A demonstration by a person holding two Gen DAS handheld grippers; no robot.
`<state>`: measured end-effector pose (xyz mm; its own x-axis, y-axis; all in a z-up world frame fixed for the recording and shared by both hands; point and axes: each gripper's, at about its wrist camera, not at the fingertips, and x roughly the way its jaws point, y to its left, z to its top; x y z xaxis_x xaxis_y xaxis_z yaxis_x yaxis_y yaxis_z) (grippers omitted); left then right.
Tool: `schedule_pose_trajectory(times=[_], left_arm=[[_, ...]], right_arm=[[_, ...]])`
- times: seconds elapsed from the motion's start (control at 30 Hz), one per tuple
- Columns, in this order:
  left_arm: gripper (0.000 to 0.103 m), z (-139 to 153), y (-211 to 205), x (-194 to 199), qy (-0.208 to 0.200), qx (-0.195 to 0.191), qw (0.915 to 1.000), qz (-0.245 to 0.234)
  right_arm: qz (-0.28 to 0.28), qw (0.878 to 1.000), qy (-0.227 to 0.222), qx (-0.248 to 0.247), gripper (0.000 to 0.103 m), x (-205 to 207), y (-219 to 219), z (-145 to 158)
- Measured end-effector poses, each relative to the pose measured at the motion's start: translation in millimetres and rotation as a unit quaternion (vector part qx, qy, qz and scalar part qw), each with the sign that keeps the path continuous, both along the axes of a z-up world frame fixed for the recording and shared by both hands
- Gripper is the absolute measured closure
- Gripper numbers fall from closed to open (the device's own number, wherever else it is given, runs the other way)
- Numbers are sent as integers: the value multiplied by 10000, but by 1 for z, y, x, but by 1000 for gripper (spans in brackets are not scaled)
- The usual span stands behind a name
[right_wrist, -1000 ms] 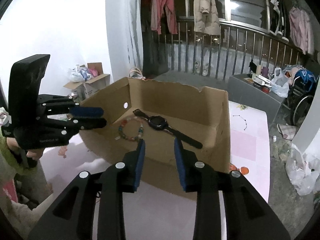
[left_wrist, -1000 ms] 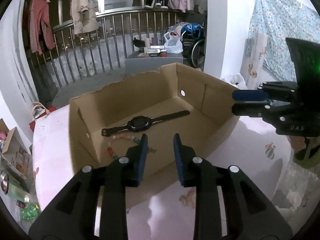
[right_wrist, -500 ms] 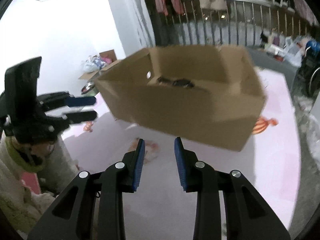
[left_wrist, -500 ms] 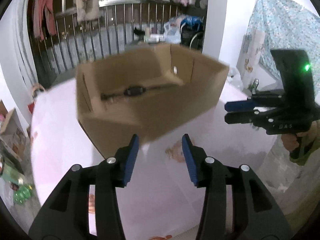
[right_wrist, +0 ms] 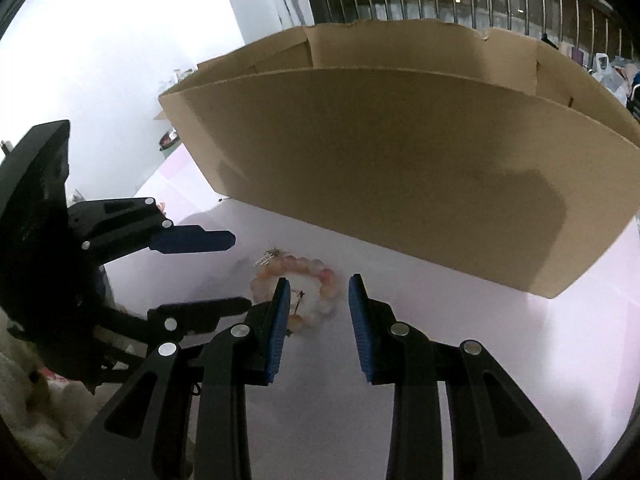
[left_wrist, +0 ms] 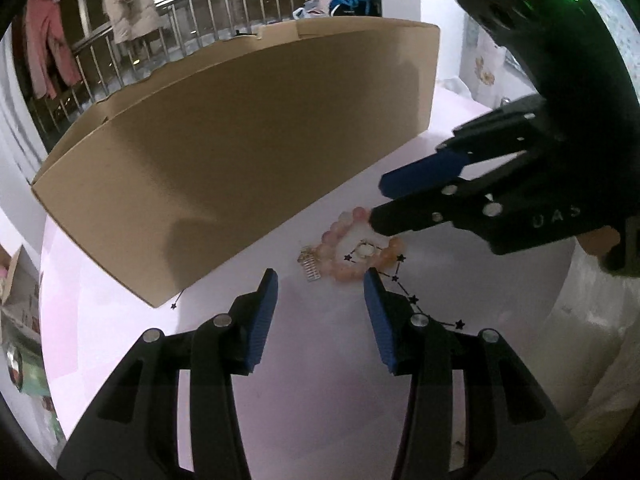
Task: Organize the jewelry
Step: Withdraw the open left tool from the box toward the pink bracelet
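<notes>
Pale pink cloth covered the table (left_wrist: 312,380), printed with small black stars joined by thin lines, and behind it stood a metal balcony railing (left_wrist: 192,24) hung with clothes. An open, brown cardboard box (left_wrist: 248,152) sat on the cloth, its long side wall facing both cameras, so its inside was hidden.

Just in front of that wall lay a bracelet of round, pink and peach beads (left_wrist: 352,248), coiled in a loose ring. A small silver comb-shaped clip (left_wrist: 310,266) lay touching its left edge.

Both black handheld tongs with blue pads pointed down at the bracelet. The left gripper (left_wrist: 320,292) had its jaws spread and empty, the beads lying just beyond its tips. The right gripper (right_wrist: 316,292) also stood apart with nothing pinched; in its own view the bracelet's near side sat between and behind its fingertips. Seen from the left camera, its lower finger appeared to lie over the ring's far side.

The risk, as I judged it, was crowding: two tools closing on one small ring could collide. Smooth round beads might roll or squirt out of a shallow pinch. The clip could snag the bracelet and be dragged along, or drop off on the way to the box.
</notes>
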<state>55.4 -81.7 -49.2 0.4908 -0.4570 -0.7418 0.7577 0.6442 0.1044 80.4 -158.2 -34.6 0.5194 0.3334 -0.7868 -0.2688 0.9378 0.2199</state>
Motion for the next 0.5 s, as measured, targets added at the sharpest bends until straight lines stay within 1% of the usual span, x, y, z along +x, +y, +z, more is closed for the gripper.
schedule_pose_trajectory(times=[0.07, 0.13, 0.2, 0.23, 0.3, 0.37, 0.5], left_arm=[[61, -1, 0, 1, -27, 24, 10000, -31], [62, -1, 2, 1, 14, -30, 10000, -41], [70, 0, 2, 2, 43, -62, 10000, -51], [71, 0, 2, 3, 63, -74, 9999, -58], [78, 1, 2, 2, 89, -113, 9999, -81], [82, 3, 3, 5, 125, -140, 9998, -74], [88, 3, 1, 8, 154, -169, 9997, -32]], right_arm=[[7, 10000, 61, -65, 78, 3, 1, -3], [-3, 9999, 106, -102, 81, 5, 2, -5], [-8, 9998, 159, -106, 85, 6, 2, -7], [-21, 9998, 168, -107, 86, 5, 1, -7], [-8, 9998, 204, -71, 92, 6, 1, -7], [9, 9998, 196, -60, 93, 5, 1, -7], [31, 9999, 136, -22, 93, 0, -2, -1]])
